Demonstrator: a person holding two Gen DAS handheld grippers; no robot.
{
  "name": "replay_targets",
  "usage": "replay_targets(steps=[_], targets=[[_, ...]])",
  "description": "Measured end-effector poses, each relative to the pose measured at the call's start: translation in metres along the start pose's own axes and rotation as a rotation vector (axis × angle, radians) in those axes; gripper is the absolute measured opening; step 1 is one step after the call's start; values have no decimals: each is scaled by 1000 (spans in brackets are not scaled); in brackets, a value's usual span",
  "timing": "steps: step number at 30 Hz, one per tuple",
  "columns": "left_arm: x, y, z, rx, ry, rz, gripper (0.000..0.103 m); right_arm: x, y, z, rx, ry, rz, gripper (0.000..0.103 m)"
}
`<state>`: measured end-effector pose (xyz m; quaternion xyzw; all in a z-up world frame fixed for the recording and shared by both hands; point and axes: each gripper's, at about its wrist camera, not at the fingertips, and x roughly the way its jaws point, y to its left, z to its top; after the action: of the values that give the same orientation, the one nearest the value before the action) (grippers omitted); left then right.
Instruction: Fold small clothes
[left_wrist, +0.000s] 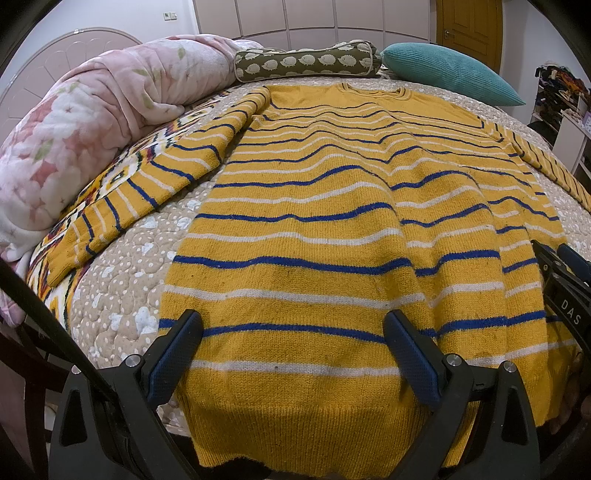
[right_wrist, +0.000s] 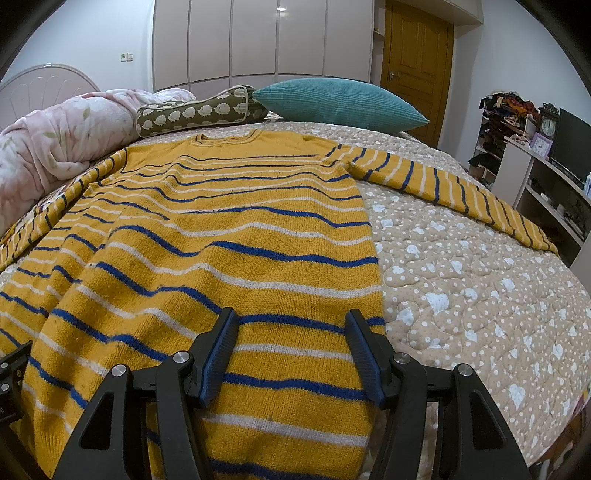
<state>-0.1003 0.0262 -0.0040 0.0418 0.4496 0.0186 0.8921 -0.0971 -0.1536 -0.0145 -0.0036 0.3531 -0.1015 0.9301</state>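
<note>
One yellow sweater (left_wrist: 314, 221) with blue and white stripes, lying flat on the bed (right_wrist: 461, 277), neck toward the pillows, both sleeves spreading outward, hem hanging over the near edge. Two tongs: left tongs (left_wrist: 293, 354) hovering wide over the hem, gripping nothing; right tongs (right_wrist: 291, 354) standing wide over the hem's other corner, gripping nothing. One teal pillow (right_wrist: 340, 103), one hedgehog-print bolster (left_wrist: 306, 61), one pink floral blanket (left_wrist: 92, 122) sitting bundled at the headboard
</note>
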Motion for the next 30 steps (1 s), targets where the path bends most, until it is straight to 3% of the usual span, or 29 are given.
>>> replay_targets(steps=[23,27,30], targets=[[-2,-1,-2,9,5,10,98,-3,-2,1,-32,18,22,64],[-8,3,2,20,32,-19,98,-13,-41,14,64,46,144,64],[-20,14,5,-31,24,-86,98,-17,-90,25,164,26,66,64]])
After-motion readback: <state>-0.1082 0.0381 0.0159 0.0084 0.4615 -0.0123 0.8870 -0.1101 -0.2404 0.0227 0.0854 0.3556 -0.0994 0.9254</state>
